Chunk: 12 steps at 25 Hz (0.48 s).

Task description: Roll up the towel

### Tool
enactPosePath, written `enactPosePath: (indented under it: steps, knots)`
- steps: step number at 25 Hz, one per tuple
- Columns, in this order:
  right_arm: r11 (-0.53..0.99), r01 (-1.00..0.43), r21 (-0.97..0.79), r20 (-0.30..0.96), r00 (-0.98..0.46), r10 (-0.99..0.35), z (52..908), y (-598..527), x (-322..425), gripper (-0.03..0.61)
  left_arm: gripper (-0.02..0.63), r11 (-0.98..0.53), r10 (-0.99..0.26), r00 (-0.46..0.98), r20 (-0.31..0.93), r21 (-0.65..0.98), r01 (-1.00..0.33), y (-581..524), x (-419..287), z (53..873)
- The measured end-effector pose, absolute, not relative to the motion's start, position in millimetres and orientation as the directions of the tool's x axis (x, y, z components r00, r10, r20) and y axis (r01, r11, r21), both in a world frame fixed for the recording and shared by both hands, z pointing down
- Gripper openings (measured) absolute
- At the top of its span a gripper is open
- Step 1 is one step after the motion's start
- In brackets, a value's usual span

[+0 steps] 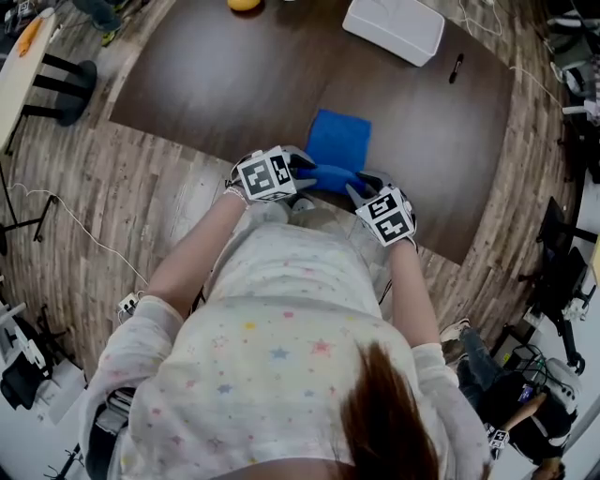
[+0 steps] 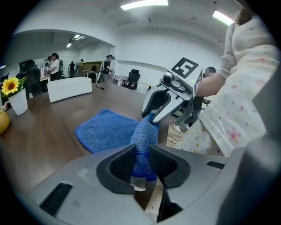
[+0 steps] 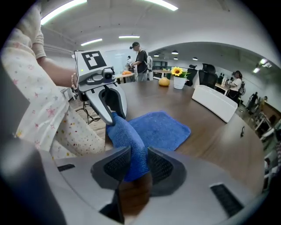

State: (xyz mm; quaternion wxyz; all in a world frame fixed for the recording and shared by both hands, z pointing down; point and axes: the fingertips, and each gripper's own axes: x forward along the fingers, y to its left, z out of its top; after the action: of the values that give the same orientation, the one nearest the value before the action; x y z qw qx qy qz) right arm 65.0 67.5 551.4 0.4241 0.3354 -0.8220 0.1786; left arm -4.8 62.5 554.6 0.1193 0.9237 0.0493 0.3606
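Towel [image 1: 339, 141] of blue cloth lies on the dark brown table [image 1: 206, 84], close to the edge where the person stands. Its far part is spread flat. Its near edge is gathered into a thick rolled part [image 2: 144, 136] that is lifted off the tabletop and stretched between the two tools.

The left gripper [image 2: 141, 160] has its jaws only a little way apart, and the gap is filled by one end of the rolled part, with both dark ribbed pads pressing against the cloth. The right gripper [image 3: 132, 165] grips the other end in the same way, its jaws narrowly parted and closed on the blue fabric. Each gripper view shows the other gripper clamped on the far end of the rolled part. In the head view both tools point down and towards each other just above the table's near edge.

A white box [image 1: 394, 26] sits well apart from the towel, at the far side of the table.
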Motion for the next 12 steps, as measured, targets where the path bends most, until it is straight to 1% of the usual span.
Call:
enactPosePath:
  steps: [2, 6, 10, 12]
  knots:
    - [0.691, -0.723, -0.010, 0.807, -0.413, -0.421, 549.2, 58.0, 69.2, 0.123, 0.097, -0.965, 0.146, 0.753, 0.641, 0.259, -0.033, 51.5, -3.5, 553.9]
    - [0.648, -0.761, -0.024, 0.797, -0.407, -0.447, 548.2, 45.8, 77.6, 0.120, 0.101, -0.969, 0.078, 0.792, 0.606, 0.233, -0.083, 36.3, 1.1, 545.6]
    - [0.636, -0.772, -0.012, 0.799, -0.390, -0.458, 549.7, 39.4, 77.3, 0.111, 0.101, -0.988, 0.029, 0.838, 0.545, 0.142, -0.059, 39.4, 0.7, 520.8]
    - [0.631, -0.776, -0.008, 0.799, -0.384, -0.462, 549.9, 35.5, 78.4, 0.107, 0.101, -0.992, 0.031, 0.860, 0.510, 0.118, -0.035, 45.4, 2.8, 510.1]
